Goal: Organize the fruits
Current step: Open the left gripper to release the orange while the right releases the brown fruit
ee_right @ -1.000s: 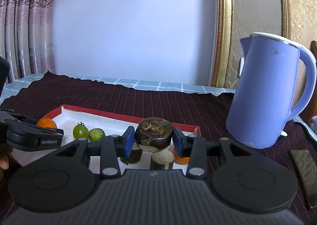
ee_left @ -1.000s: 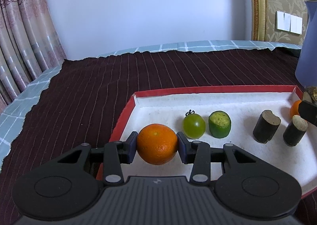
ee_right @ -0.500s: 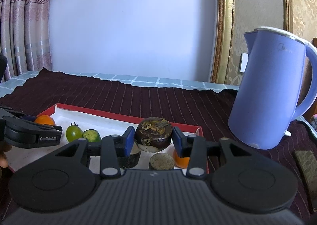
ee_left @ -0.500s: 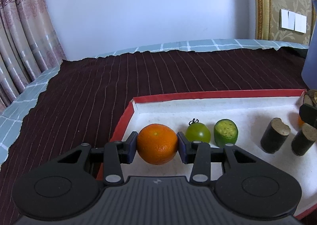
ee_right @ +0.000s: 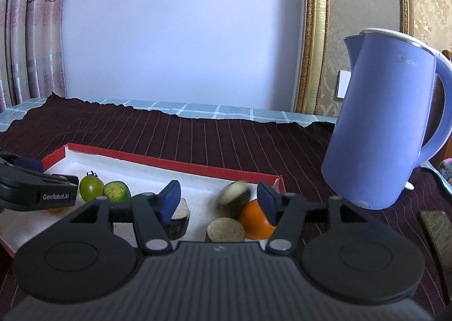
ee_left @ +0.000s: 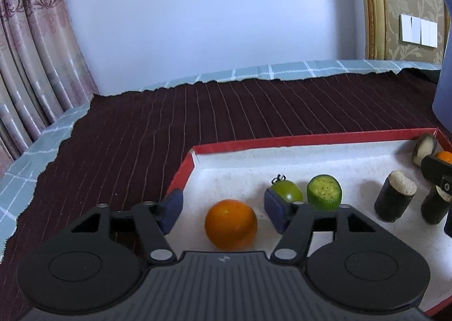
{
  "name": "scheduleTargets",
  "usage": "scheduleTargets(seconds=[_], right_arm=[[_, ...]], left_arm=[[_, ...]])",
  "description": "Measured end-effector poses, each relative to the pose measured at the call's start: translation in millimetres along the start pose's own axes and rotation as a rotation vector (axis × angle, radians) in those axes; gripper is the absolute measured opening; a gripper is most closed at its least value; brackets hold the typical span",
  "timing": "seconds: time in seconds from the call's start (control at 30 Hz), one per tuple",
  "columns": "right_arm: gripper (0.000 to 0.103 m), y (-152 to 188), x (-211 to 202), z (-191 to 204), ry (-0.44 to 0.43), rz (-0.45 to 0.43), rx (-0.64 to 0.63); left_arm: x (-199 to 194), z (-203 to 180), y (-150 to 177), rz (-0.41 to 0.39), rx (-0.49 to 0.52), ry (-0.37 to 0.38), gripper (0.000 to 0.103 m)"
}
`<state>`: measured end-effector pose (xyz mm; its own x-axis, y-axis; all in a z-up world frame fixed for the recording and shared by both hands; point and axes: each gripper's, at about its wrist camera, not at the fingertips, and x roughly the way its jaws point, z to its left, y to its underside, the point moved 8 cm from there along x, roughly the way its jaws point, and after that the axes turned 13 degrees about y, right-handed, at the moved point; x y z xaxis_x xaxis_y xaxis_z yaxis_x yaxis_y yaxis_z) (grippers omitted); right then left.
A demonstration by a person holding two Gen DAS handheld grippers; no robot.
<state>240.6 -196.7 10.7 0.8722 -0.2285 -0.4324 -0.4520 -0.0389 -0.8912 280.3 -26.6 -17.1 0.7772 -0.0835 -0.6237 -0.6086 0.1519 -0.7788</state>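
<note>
A white tray with a red rim lies on the dark cloth. My left gripper is open, with an orange lying on the tray between its jaws. Beyond it sit a green tomato, a cut green fruit and dark cylinder pieces. My right gripper is open over the tray's right end. A dark round fruit, blurred, lies between its jaws beside a second orange and cylinder pieces.
A blue electric kettle stands on the dark striped cloth right of the tray. A dark flat object lies at the far right. Curtains hang at the left and a gold frame stands behind.
Both grippers have opened. The left one let the orange down onto the tray. The right one released the dark round fruit, which has dropped beside the second orange.
</note>
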Motion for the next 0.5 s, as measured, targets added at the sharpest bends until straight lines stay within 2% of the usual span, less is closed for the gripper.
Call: scheduleTargets(seconds=[0.27, 0.33, 0.5], right_arm=[[0.063, 1, -4, -1, 0.000, -0.005, 0.003], [0.076, 1, -6, -2, 0.005, -0.009, 0.011], [0.088, 2, -11, -3, 0.011, -0.022, 0.018]], left_arm=[[-7, -1, 2, 0.001, 0.015, 0.005, 0.064], [-9, -2, 3, 0.003, 0.014, 0.010, 0.064], [-11, -1, 6, 0.008, -0.008, 0.034, 0.064]])
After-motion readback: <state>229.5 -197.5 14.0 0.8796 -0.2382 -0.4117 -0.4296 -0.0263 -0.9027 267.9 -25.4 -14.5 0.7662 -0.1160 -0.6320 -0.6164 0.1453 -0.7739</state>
